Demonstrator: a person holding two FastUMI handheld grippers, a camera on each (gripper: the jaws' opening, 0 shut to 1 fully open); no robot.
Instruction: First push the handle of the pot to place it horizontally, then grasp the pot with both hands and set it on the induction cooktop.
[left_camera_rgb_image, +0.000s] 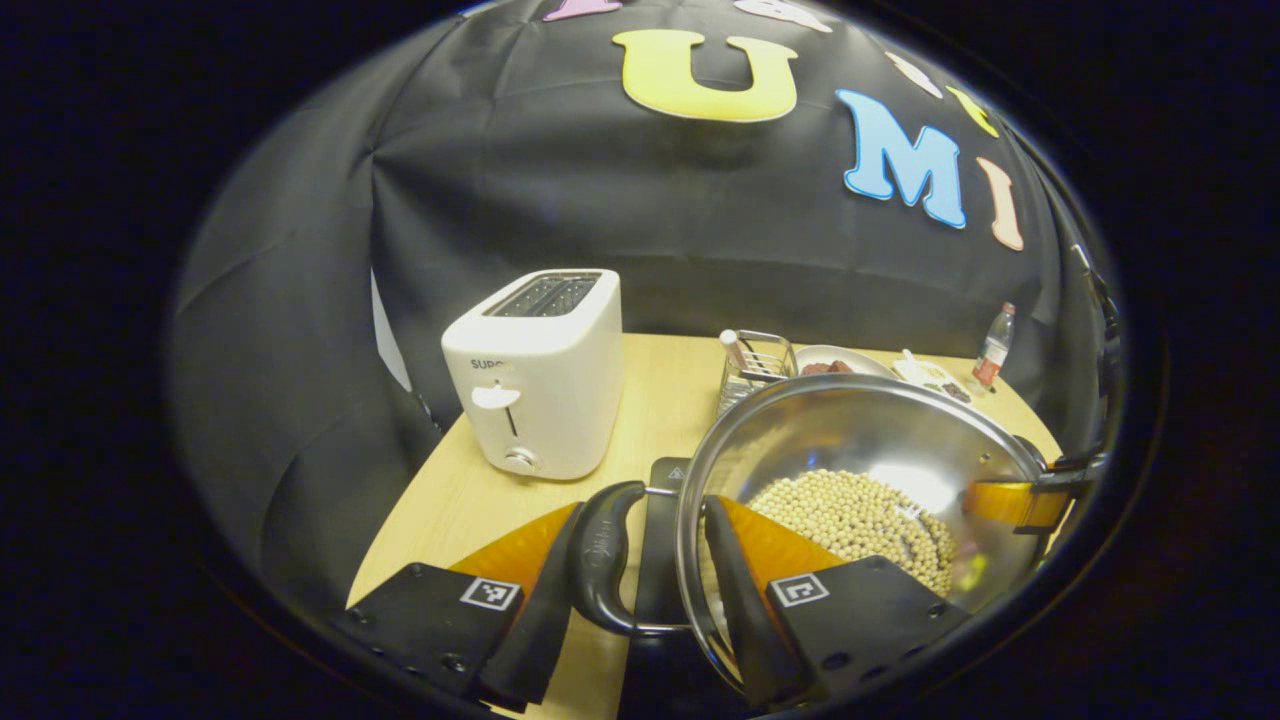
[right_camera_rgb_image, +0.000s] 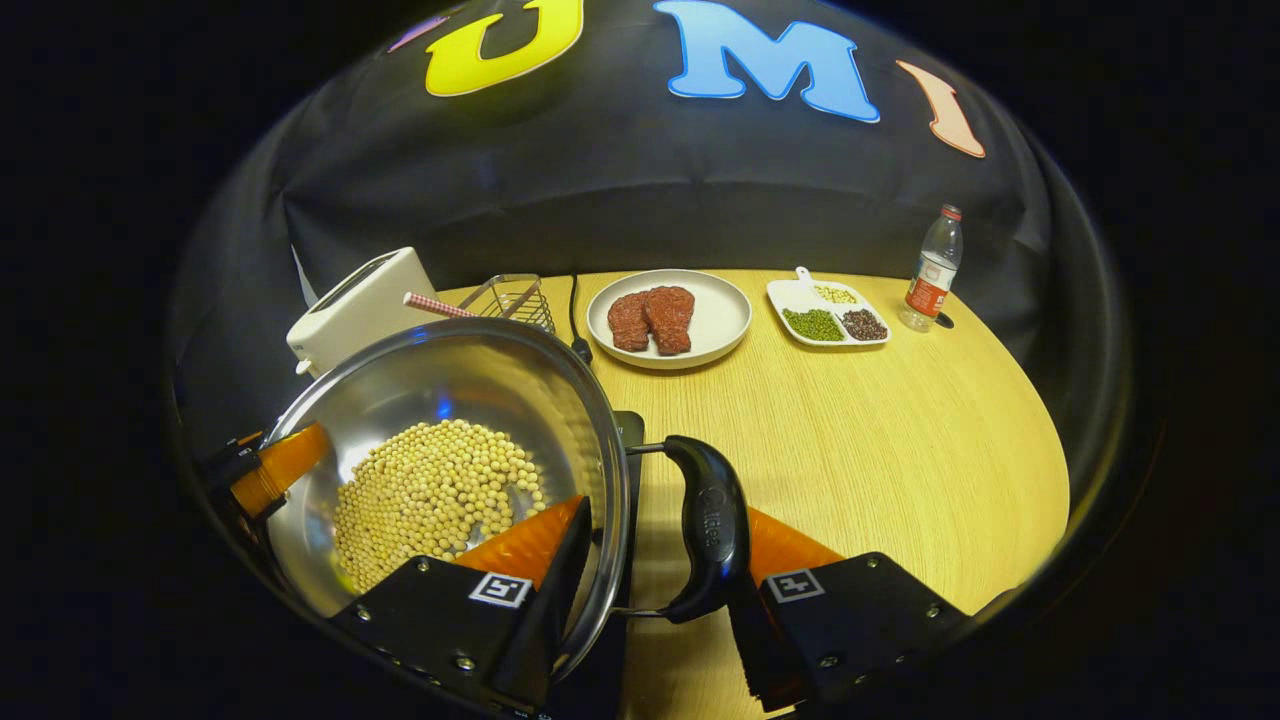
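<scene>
While both grippers straddle the rim, the pot rides just over the induction cooktop.
Left gripper: jaws narrow, one finger inside the wall, one outside the black handle.
Right gripper: same hold on the far handle.
Contact: cannot tell whether pads truly clamp.
Risk: uneven lift tips the pot, soybeans spill.
Hidden: cooktop mostly covered; pot base unseen.
</scene>
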